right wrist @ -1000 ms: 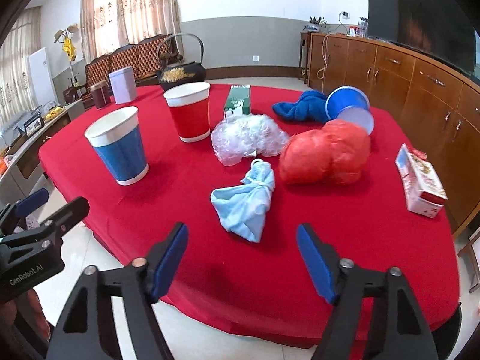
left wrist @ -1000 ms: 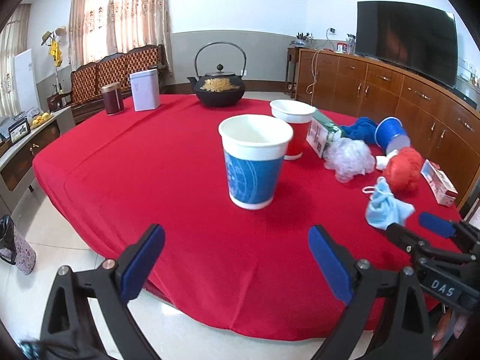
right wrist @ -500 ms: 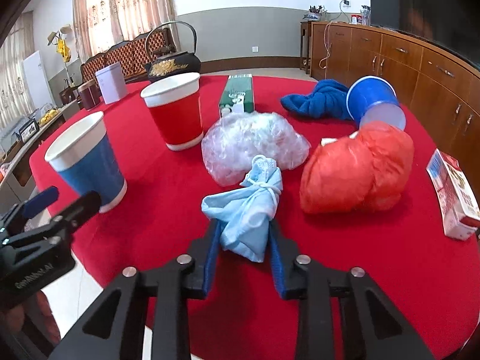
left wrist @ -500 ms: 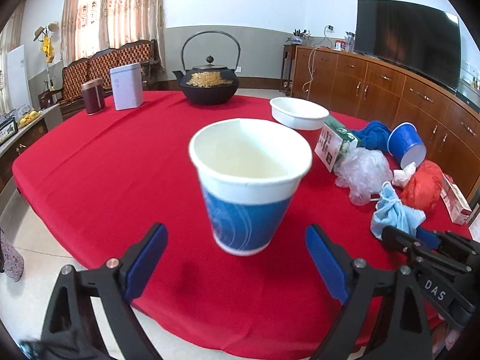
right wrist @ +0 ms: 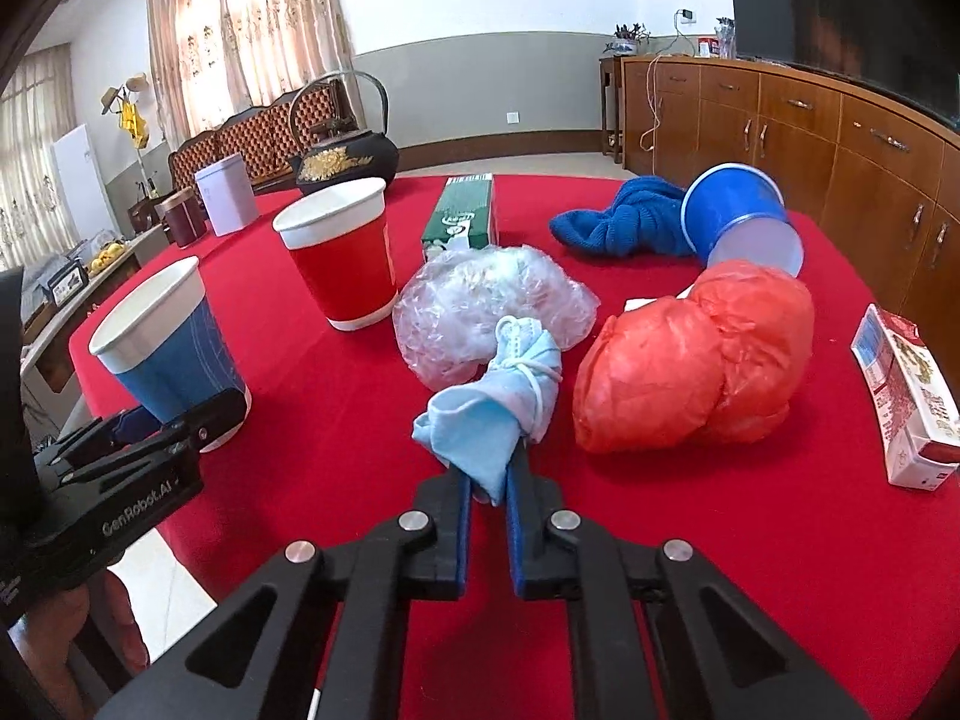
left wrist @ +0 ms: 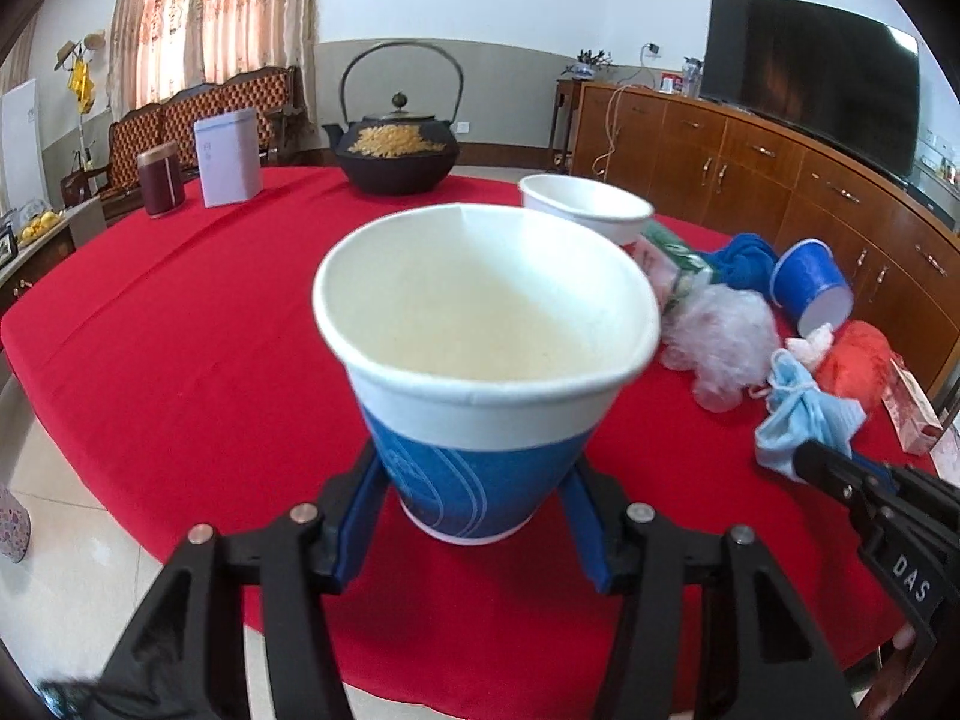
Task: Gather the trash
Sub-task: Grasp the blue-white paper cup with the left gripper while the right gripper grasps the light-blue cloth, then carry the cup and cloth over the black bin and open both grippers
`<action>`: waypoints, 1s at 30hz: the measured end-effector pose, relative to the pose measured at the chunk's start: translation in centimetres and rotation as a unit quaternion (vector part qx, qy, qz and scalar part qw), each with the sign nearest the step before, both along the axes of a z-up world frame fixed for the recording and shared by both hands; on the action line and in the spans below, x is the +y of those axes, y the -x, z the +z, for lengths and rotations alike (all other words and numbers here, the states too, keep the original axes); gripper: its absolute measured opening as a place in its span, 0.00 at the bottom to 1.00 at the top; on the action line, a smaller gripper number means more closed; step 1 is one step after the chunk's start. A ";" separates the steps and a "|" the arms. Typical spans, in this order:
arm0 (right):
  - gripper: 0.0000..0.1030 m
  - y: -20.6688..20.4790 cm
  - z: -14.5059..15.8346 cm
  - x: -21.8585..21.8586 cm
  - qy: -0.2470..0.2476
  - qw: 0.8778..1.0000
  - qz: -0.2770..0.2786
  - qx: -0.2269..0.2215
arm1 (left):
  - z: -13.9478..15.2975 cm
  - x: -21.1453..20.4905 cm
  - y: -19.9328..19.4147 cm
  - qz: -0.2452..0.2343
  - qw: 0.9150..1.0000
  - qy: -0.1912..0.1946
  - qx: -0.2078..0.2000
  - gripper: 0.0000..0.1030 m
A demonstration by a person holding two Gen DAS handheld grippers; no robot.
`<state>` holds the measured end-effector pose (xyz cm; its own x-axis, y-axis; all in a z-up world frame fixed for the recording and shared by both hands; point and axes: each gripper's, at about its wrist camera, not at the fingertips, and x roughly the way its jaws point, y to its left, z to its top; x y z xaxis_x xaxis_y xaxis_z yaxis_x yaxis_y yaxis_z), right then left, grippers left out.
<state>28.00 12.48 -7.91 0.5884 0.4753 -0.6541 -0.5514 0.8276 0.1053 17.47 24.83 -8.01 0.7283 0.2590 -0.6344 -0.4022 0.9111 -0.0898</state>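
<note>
Your left gripper was spread wide short of the blue paper cup a second ago; now its pads clamp the cup's lower wall, cup upright near the table's front edge, so you have a bin in hand. Your right gripper was also spread and is now pinched tight on the tail of the knotted blue face mask, front-centre, touching the clear plastic bag. I'd read both grasps as done: next, mask into cup.
</note>
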 end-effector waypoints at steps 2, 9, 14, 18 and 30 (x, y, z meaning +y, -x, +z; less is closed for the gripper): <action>0.10 0.3 0.4 -0.3 -0.006 1.000 0.001 -0.003 | 0.1 -0.6 0.2 -0.003 1.000 0.000 0.002 0.55; 0.09 1.8 2.1 -2.0 -0.016 1.000 0.002 -0.017 | 1.0 -3.4 1.8 -0.017 1.000 0.000 0.004 0.55; 0.09 3.0 3.2 -4.3 -0.017 0.999 -0.010 -0.027 | 2.0 -5.6 2.7 -0.032 0.999 -0.002 -0.001 0.55; 0.09 4.1 3.9 -6.6 -0.013 0.999 -0.022 -0.034 | 3.1 -7.5 3.3 -0.047 0.999 -0.007 -0.008 0.55; 0.09 6.6 5.5 -14.0 -0.008 0.996 -0.071 -0.057 | 4.9 -13.9 4.3 -0.095 0.995 -0.010 -0.027 0.55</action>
